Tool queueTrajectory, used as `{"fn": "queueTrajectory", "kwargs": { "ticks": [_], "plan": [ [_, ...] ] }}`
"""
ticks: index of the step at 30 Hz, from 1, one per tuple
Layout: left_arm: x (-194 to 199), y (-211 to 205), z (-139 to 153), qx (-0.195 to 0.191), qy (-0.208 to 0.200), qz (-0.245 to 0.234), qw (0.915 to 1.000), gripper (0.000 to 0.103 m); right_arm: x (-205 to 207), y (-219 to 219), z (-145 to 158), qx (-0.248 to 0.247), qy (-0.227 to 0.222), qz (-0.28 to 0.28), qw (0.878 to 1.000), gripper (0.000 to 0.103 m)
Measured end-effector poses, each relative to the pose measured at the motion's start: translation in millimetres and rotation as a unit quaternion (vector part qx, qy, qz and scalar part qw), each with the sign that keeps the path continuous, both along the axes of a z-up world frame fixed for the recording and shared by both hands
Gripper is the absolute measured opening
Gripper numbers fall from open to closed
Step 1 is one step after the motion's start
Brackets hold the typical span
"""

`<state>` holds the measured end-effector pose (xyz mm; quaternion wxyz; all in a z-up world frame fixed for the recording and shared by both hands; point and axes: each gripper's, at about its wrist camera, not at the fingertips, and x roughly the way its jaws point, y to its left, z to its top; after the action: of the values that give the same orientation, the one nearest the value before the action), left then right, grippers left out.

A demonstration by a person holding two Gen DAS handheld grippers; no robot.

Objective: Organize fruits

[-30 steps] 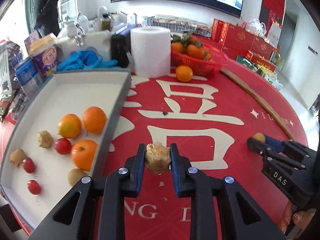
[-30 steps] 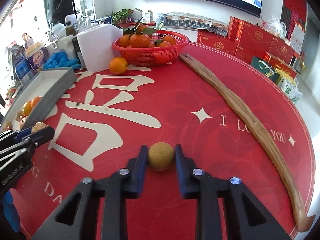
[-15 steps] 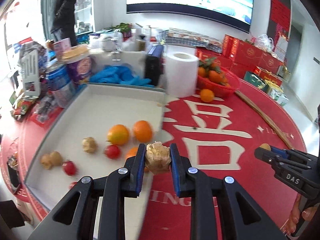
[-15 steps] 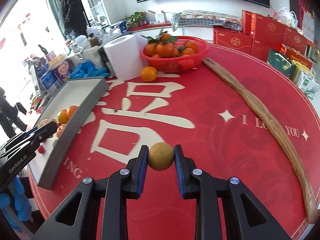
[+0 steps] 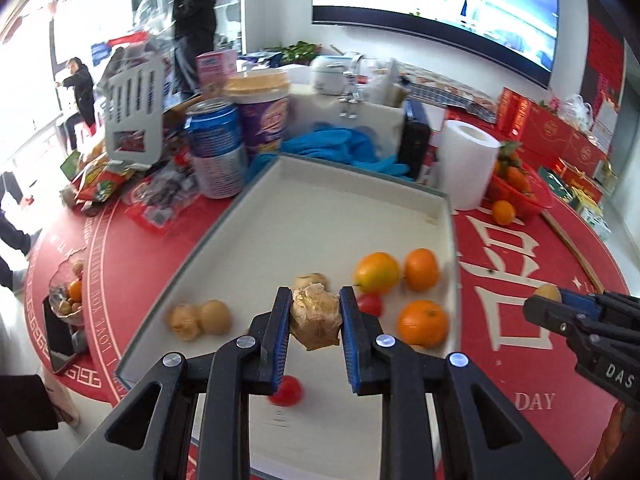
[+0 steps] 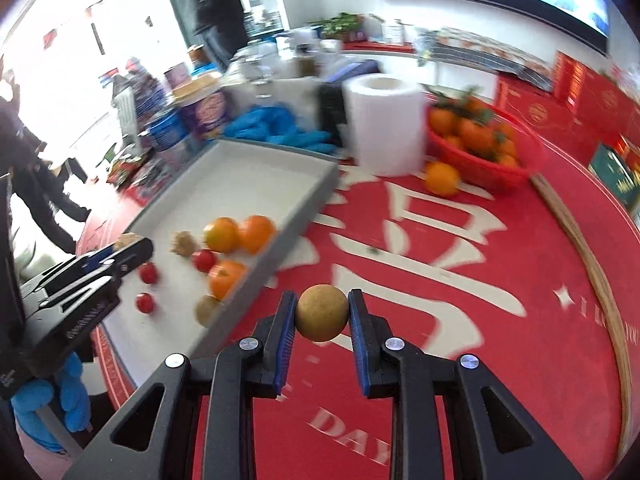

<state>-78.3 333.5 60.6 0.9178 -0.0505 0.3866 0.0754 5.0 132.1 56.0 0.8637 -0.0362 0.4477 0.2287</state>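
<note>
Our left gripper (image 5: 315,320) is clamped on a wrinkled brown fruit (image 5: 315,317), its blue pads pressing both sides, and it hangs over the near part of the tray (image 5: 224,216). Our right gripper (image 6: 321,317) is closed on a smooth round tan fruit (image 6: 321,313) above the red cloth (image 6: 460,320), just right of the tray's long side wall.

In the tray we see three oranges (image 5: 423,322), two side by side and one nearer us, three small red tomatoes (image 5: 286,390), a lumpy brown fruit (image 5: 312,280) behind our held one, and a brown pair (image 5: 199,319) touching each other near the left wall. From the right wrist, another tan fruit (image 6: 207,309) lies against the tray's right wall.

Beyond the tray stand a paper roll (image 6: 384,124) and a red basket (image 6: 508,168) of oranges, with one loose orange (image 6: 442,178) on the cloth just in front of the basket.
</note>
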Motion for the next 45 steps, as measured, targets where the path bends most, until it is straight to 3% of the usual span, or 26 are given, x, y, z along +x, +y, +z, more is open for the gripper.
{"fn": "queueTrajectory", "kwargs": {
  "ticks": [16,36,45],
  "plan": [
    [9.8,15.9,-17.1,-0.007,0.016,0.004,0.9998,0.026,7.6,74.2,-12.1,-0.019,0.023,0.075,0.997,0.027],
    [26.2,17.6,-30.4,-0.005,0.039,0.014,0.9991,0.026,44.3,100.4,-26.4,-0.028,0.036,0.083,0.996,0.027],
    [28.2,18.4,-30.0,-0.005,0.043,0.017,0.9989,0.026,41.2,93.1,-9.2,-0.018,0.032,0.087,0.996,0.027]
  ]
}}
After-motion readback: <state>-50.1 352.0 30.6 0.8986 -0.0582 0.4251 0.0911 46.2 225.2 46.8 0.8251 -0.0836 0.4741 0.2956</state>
